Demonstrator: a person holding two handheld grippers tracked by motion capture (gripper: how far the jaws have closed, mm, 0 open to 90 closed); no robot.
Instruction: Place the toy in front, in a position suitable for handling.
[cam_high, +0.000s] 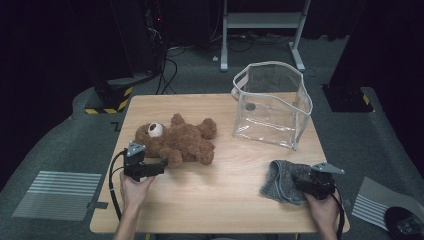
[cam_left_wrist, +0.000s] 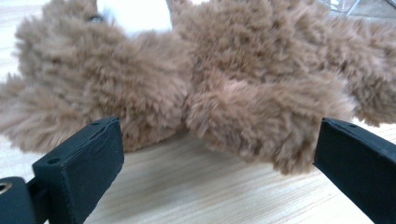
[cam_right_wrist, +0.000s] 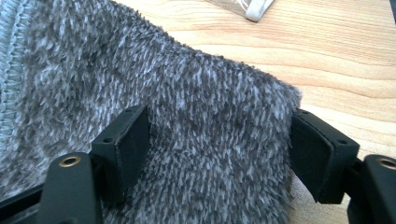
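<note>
A brown teddy bear (cam_high: 180, 140) lies on its back on the left half of the wooden table (cam_high: 225, 200). My left gripper (cam_high: 162, 166) sits just in front of the bear, jaws wide open. In the left gripper view the bear's furry paw (cam_left_wrist: 261, 126) lies between the two pads without touching them, and my left gripper (cam_left_wrist: 219, 140) holds nothing. A grey fuzzy cloth (cam_high: 282, 181) lies bunched at the front right. My right gripper (cam_high: 298, 182) is at its right edge. Its jaws stand wide in the right gripper view, with the cloth (cam_right_wrist: 187, 93) between the pads of my right gripper (cam_right_wrist: 219, 135).
A clear plastic bag with white trim (cam_high: 272, 105) stands open-topped at the table's back right; its edge (cam_right_wrist: 254, 11) shows beyond the cloth. On the floor behind the table are black stands, cables and a white frame (cam_high: 260, 22). Striped mats lie on both sides.
</note>
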